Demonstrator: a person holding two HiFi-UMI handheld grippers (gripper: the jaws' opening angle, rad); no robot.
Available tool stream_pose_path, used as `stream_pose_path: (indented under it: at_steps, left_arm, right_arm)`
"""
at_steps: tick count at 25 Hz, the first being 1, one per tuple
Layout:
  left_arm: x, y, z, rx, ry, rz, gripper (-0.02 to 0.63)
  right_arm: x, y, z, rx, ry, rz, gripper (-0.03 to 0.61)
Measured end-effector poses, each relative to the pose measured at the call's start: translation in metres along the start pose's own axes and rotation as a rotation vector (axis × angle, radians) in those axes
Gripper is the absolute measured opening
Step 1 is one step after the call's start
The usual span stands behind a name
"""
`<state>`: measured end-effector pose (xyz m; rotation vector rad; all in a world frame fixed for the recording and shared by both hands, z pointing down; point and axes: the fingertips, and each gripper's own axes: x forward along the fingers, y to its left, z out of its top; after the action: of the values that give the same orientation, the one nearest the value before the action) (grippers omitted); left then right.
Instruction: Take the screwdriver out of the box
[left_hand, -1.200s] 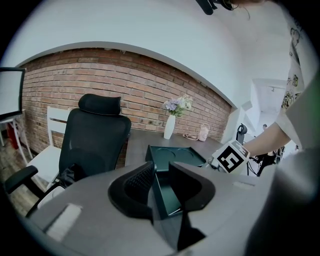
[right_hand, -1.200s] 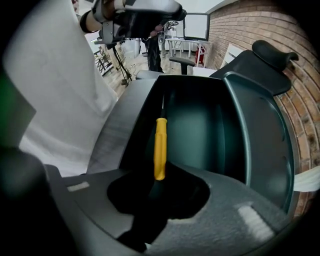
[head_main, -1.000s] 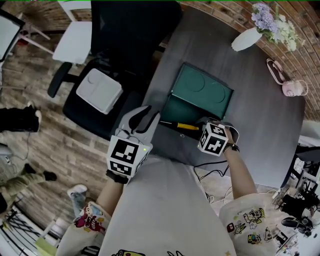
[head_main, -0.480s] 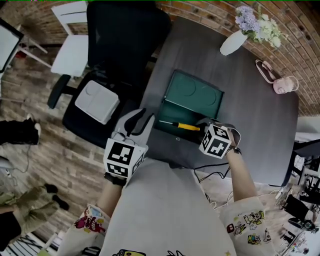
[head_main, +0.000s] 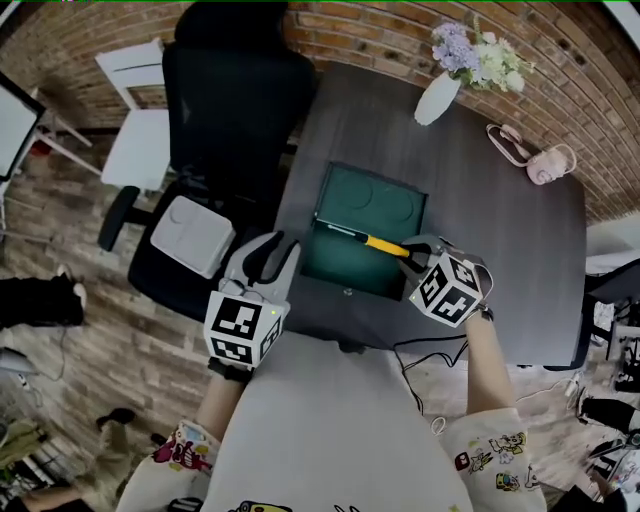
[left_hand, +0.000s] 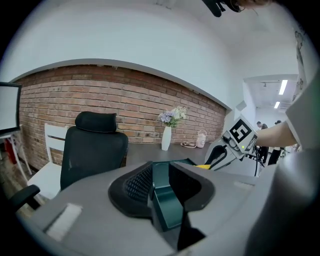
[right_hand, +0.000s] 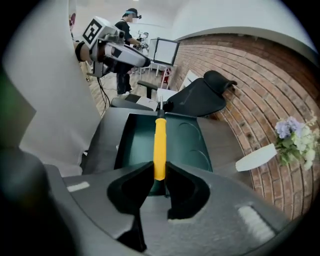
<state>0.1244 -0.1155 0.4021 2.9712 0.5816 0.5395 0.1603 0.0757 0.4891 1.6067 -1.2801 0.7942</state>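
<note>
The dark green box (head_main: 372, 204) lies open on the grey table (head_main: 500, 240), lid back. My right gripper (head_main: 420, 252) is shut on the end of the screwdriver's yellow handle (head_main: 384, 244). The screwdriver hangs above the box base, its metal shaft pointing left. In the right gripper view the screwdriver (right_hand: 159, 142) runs straight out from the right gripper (right_hand: 159, 175) over the box (right_hand: 187, 142). My left gripper (head_main: 283, 248) is at the box's left front corner. In the left gripper view the box's wall (left_hand: 164, 197) sits clamped in the left gripper (left_hand: 160, 179).
A black office chair (head_main: 235, 90) stands at the table's far left, a white box (head_main: 193, 235) on a seat beside it. A white vase of flowers (head_main: 437, 95) and a pink object (head_main: 540, 165) sit at the back. A cable (head_main: 420, 345) hangs at the front edge.
My right gripper has risen with the screwdriver, lifting it out of the box base. The left gripper stays at the box's corner. The head view has shifted.
</note>
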Motion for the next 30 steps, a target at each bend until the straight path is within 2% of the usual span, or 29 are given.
stream_pose_path:
  at_steps: [4,13,20,23,30]
  left_arm:
    - [0.006,-0.004,0.013,0.027,-0.021,-0.023,0.101]
    - [0.020,-0.020,0.040,0.057,-0.062,-0.092,0.100]
    - [0.026,-0.033,0.055,0.068,-0.087,-0.135,0.094]
    - [0.026,-0.038,0.061,0.061,-0.103,-0.152,0.086]
    - [0.021,-0.046,0.069,0.056,-0.127,-0.162,0.054]
  right_arm:
    - [-0.027,-0.022,0.006,0.119,-0.100,-0.113,0.074]
    - [-0.092,-0.052,0.017,0.439,-0.421,-0.340,0.074]
    - [-0.133,-0.053,0.015,0.718,-0.711,-0.441,0.074]
    - [-0.146,-0.049,0.014,0.772,-0.770,-0.479,0.074]
    - [-0.160,-0.035,0.014,0.811,-0.835,-0.525,0.074]
